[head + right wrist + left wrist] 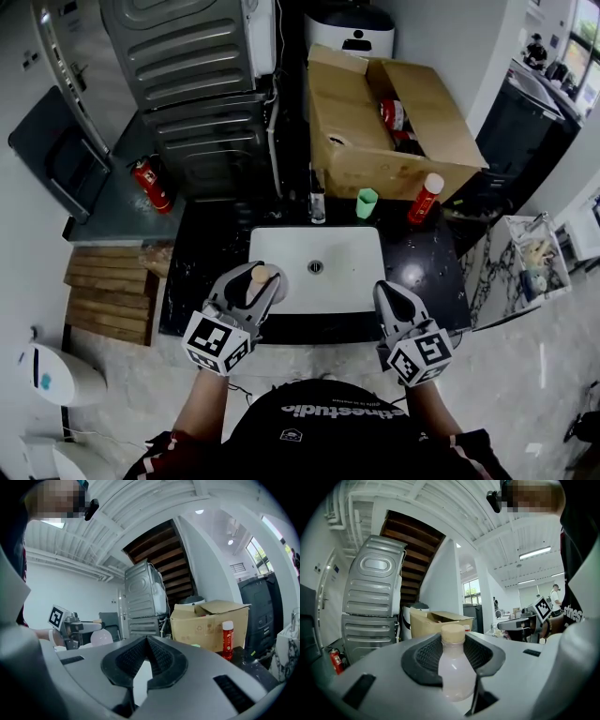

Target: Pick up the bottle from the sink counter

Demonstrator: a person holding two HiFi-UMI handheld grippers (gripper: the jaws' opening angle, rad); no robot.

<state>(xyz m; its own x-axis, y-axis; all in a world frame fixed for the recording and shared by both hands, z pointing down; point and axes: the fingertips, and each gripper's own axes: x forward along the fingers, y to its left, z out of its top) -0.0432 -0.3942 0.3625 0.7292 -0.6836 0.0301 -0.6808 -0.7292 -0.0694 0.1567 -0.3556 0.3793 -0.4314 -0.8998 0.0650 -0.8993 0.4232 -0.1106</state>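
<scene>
Tongs first, from the head view: the left tongs (251, 291) are closed round a small pale bottle (260, 277) with a tan cap, over the left edge of the white sink (323, 246) set in the dark bench (211, 253). The right tongs (389, 292) hang at the sink's front right corner. A red bottle (425, 199) and a green cup (367, 202) stand at the back of the bench, in front of a cardboard box (412, 141).

The left gripper view shows the ribbed pads pressed on both sides of the bottle, part-way open round it, with the cap just above them and the bottle upright.

The right gripper view shows those tongs with their pads together and nothing between them. The bottle shows small at the left of this view, in the other tongs and apparently clear of the bench.

By my reading the pick is made and the lift is the step in hand. What comes next calls for a steady squeeze and an upright bottle, since the body is smooth and rounded and could slip.
</scene>
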